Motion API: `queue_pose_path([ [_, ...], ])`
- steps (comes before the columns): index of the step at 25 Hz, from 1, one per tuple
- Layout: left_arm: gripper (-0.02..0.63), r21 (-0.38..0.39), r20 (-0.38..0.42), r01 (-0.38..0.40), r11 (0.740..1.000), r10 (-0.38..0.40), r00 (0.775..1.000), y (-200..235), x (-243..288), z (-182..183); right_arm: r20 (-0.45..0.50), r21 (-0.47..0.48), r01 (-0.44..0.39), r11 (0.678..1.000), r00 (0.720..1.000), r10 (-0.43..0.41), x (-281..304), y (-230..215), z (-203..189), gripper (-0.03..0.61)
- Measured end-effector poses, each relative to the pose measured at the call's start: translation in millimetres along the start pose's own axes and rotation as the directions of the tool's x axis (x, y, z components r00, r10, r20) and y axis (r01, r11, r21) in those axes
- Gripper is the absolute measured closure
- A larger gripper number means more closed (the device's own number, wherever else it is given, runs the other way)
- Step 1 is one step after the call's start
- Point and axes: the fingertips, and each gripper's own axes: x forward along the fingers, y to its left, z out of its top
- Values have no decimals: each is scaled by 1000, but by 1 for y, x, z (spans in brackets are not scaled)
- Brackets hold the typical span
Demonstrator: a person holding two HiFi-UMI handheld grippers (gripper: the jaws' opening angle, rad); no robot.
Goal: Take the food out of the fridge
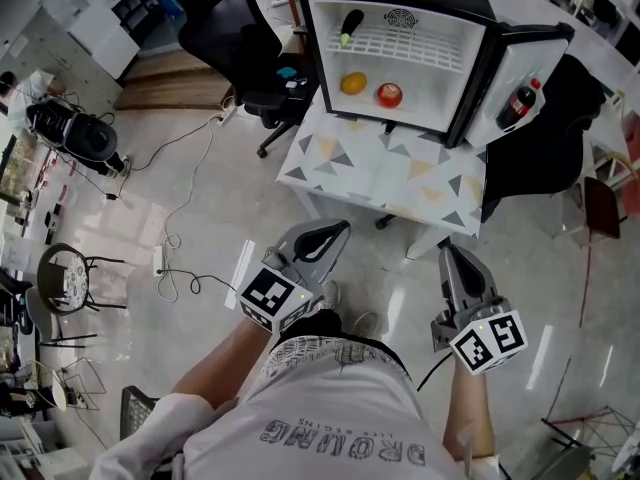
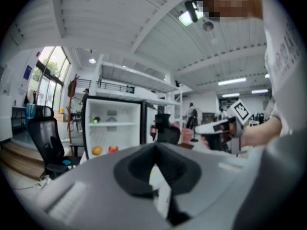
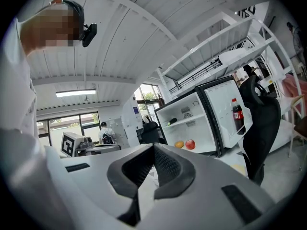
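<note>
Both grippers are empty & closed: the left gripper [image 1: 338, 232] has its jaws pressed together w/ nothing between, and the right gripper [image 1: 447, 252] likewise shows its tips meeting on nothing. The small black fridge w/ white inside [image 1: 430, 80] stands open on the white worktop w/ coloured triangles [image 1: 400, 173], and all the food is still in it. On the fridge floor sit a round orange fruit [image 1: 353, 83] and, just beside it toward the door side, a round red fruit [image 1: 389, 94]. On the wire shelf above lies a dark long vegetable w/ a green tip [image 1: 351, 22]; its long axis is tilted, green end toward the fridge front. A dark cola bottle w/ red label [image 1: 518, 103] stands upright in the swung-out white fridge door [image 1: 520, 58]. The key relation: the fridge lies straight ahead of both grippers & well apart, w/ the bare front of the worktop between. The left gripper lines up approx. w/ the orange fruit, but its jaws point off to the door side of it; the right gripper sits further toward the door side, aimed roughly at the fruits. Prob. either can reach; both must first open & close the distance.
</note>
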Motion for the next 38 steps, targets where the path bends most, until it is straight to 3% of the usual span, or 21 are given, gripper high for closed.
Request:
queue_pose_path([
  [15,606,-15,2,7,1000,-6,1000,27,22,0,-20,-8,19,1000,1000,-19,26,-19,6,591],
  [38,606,-61,-20,47,997,-48,999,147,83,-12,-53,9,68,998,996,-67,152,-54,14,591],
])
